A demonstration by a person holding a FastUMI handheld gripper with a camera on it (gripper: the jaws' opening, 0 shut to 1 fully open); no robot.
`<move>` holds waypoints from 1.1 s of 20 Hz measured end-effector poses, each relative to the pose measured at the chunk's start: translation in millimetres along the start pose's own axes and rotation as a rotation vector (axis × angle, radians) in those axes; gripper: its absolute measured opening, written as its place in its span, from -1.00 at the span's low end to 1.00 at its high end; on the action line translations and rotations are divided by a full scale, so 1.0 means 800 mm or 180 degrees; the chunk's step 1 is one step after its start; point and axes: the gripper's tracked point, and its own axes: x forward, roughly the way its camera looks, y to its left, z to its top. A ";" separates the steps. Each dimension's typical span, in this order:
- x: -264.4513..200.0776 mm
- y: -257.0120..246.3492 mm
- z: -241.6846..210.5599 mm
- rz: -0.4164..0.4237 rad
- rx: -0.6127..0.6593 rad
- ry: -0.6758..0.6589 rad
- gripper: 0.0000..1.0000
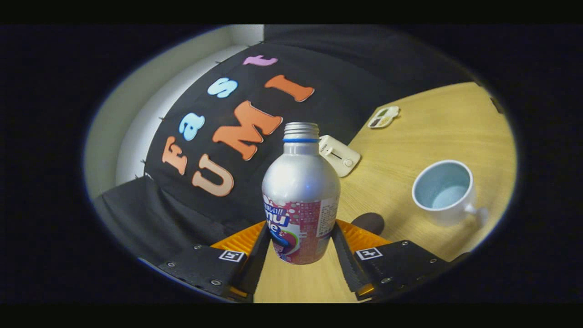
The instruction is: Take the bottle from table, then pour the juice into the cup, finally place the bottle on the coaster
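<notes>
A silver metal bottle (pixel 300 191) with a pink and white label, a blue neck ring and an uncapped threaded mouth stands between my fingers. My gripper (pixel 300 233) is shut on the bottle, one finger pressing each side of its labelled lower half. A white cup (pixel 444 191) with a pale blue inside sits on the table beyond the fingers to the right, its handle turned away from the bottle. A dark round coaster (pixel 370 222) lies just behind the bottle, partly hidden by it and by the right finger. The table looks tilted against the bottle.
The wooden table (pixel 437 118) runs ahead and to the right. A white flat device with a slider (pixel 339 156) lies behind the bottle, and a small tray with compartments (pixel 384 116) lies farther back. The black booth cloth hangs to the left.
</notes>
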 end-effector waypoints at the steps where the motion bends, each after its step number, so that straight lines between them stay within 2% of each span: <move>1: 0.006 0.002 0.002 -0.0005 -0.0256 0.0004 0.47; 6: 0.019 0.000 0.015 -0.0055 -0.1332 -0.0222 0.48; 10: 0.050 -0.013 0.020 -0.0066 -0.1816 -0.0355 0.48; 14: 0.072 -0.039 0.008 -0.0308 -0.2366 -0.0289 0.48; 22: 0.099 -0.054 -0.034 -0.0414 -0.2757 -0.0032 0.48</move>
